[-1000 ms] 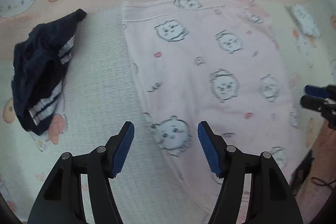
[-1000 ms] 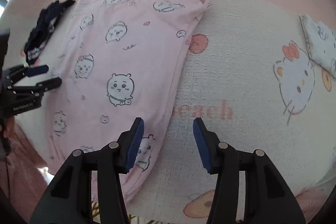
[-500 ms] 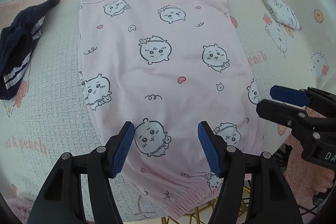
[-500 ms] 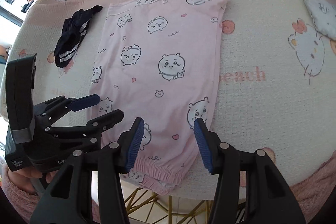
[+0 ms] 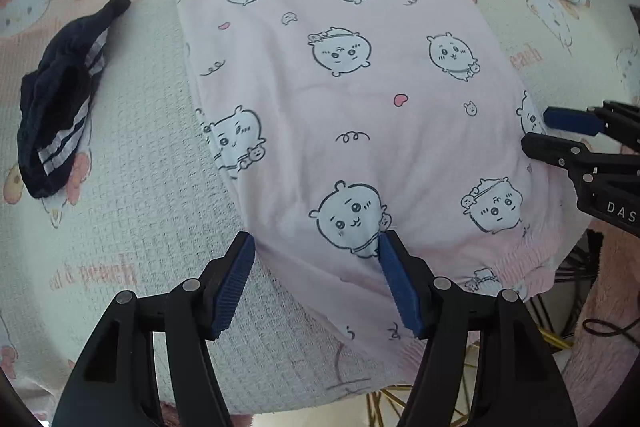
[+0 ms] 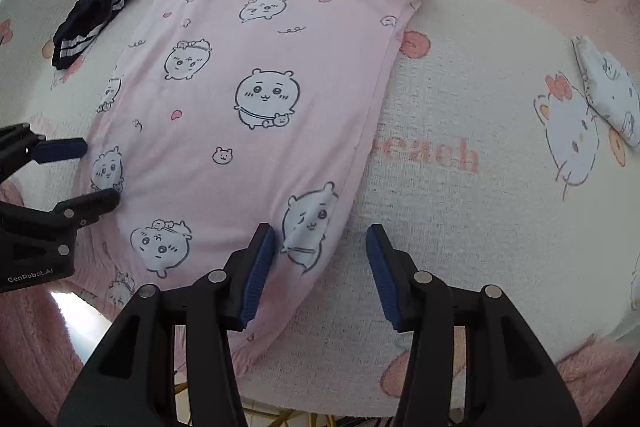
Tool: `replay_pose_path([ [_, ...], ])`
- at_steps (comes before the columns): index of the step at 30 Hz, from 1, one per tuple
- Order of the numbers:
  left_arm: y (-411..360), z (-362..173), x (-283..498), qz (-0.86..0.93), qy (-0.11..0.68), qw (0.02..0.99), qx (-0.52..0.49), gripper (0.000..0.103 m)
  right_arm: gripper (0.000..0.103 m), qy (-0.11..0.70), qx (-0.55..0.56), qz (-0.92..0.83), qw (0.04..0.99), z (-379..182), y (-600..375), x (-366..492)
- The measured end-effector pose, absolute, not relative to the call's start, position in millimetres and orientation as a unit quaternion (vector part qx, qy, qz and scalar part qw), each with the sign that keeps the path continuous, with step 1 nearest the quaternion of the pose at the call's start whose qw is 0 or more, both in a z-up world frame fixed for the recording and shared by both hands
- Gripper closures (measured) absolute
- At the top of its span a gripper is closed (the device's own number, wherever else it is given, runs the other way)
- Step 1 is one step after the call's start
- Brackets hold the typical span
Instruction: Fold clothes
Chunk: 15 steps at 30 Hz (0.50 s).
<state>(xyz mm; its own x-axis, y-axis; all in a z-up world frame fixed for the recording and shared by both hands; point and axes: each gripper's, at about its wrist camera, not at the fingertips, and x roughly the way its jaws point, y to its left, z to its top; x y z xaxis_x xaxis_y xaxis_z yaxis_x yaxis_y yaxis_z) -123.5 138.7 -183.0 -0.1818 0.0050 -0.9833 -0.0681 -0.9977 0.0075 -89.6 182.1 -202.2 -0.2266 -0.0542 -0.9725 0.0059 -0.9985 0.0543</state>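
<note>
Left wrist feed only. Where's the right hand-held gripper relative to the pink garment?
Observer: The right hand-held gripper straddles the pink garment's right edge near the hem, one pad over cloth, the other over the blanket.
Operator: Gripping?
Observer: No, it is open and its pads aren't pressing the cloth.
Operator: My left one, seen from there?
Observer: The left hand-held gripper is open at the opposite edge.

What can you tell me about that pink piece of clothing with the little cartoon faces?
The pink garment looks like soft knit cotton, printed with round white cartoon animals, tiny hearts and squiggles. It lies flat and smooth on the patterned blanket, with a gathered elastic hem at the near end hanging over the edge. Nothing grips it; open tongs hover over each near corner.
</note>
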Motion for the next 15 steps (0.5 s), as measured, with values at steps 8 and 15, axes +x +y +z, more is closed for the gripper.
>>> replay_pose_path([
  [8,160,-184,-140,0.782,0.04,0.038,-0.621,0.037,0.059,0.048,0.557,-0.829,-0.01,-160,154,-115],
  [15,112,-176,-115,0.761,-0.021,-0.001,-0.649,0.034,0.059,0.021,0.615,-0.788,-0.004,-195,180,-96],
])
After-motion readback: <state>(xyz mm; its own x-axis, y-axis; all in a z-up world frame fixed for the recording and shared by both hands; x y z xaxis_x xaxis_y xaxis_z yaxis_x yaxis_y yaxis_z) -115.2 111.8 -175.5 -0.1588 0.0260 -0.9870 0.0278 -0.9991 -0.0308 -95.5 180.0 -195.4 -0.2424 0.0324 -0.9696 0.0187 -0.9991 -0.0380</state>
